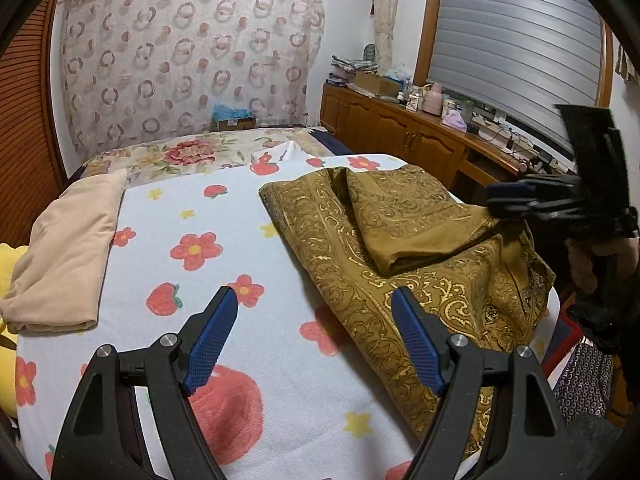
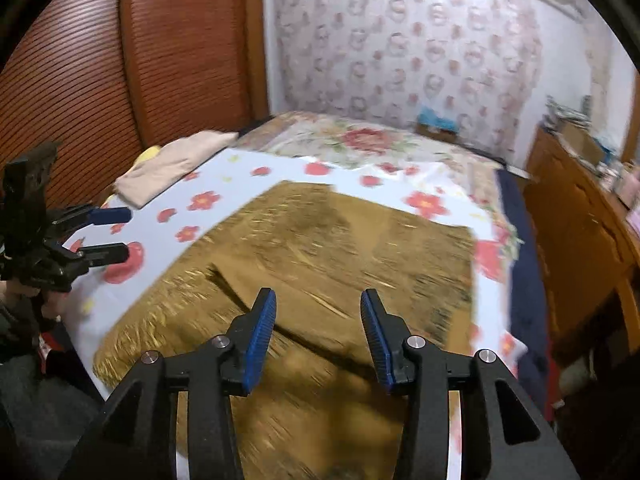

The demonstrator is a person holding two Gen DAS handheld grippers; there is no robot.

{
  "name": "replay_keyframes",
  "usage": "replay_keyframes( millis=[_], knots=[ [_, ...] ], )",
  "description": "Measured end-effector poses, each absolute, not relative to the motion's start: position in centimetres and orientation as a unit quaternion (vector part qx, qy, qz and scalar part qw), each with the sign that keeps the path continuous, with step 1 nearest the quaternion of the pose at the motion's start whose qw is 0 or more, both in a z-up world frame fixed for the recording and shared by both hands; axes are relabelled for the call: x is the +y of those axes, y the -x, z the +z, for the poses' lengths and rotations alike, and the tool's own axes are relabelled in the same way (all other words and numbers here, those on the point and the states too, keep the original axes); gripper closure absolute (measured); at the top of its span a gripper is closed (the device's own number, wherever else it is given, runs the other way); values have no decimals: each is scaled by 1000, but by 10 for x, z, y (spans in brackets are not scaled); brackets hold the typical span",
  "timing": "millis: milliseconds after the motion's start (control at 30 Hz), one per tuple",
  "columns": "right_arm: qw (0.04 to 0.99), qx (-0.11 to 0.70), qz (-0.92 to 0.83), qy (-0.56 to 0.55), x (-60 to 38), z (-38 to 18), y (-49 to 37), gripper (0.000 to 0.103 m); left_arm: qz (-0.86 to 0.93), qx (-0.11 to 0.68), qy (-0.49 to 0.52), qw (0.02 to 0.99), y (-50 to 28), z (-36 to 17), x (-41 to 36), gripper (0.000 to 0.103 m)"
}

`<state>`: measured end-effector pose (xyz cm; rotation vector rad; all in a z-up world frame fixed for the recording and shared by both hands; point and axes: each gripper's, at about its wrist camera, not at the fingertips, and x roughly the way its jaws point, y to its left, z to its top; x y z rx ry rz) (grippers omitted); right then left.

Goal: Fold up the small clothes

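Observation:
A gold-patterned olive cloth [image 1: 404, 248] lies partly folded on the flowered sheet [image 1: 192, 216], one flap turned over its middle. In the right wrist view the cloth [image 2: 320, 264] is blurred and fills the centre. My left gripper [image 1: 316, 300] is open and empty, above the sheet at the cloth's left edge; it also shows in the right wrist view [image 2: 126, 234]. My right gripper [image 2: 318, 300] is open and empty above the cloth; it shows in the left wrist view [image 1: 494, 196] over the cloth's right side.
A folded beige garment [image 1: 68, 256] lies at the bed's left edge beside something yellow [image 1: 8, 264]. A wooden cabinet [image 1: 400, 124] with clutter runs along the right. A ribbed wooden wall [image 2: 120, 60] stands left of the bed.

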<state>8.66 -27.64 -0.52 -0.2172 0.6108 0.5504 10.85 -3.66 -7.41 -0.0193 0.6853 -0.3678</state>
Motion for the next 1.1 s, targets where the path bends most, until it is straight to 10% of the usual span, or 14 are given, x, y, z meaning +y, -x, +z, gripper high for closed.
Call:
replay_keyframes(
  millis=[500,633,1100],
  knots=[
    [850,379,309,199,-199,-64,-144,58,-178,335,14,925,-103,-74,-31,23],
    [854,372,298,208,-199,-68,-156,98,-179,338,13,924,-102,-75,-33,23],
    [928,326,146,103,-310,1,-225,99,-189,345,12,919,-103,-80,-47,23]
  ],
)
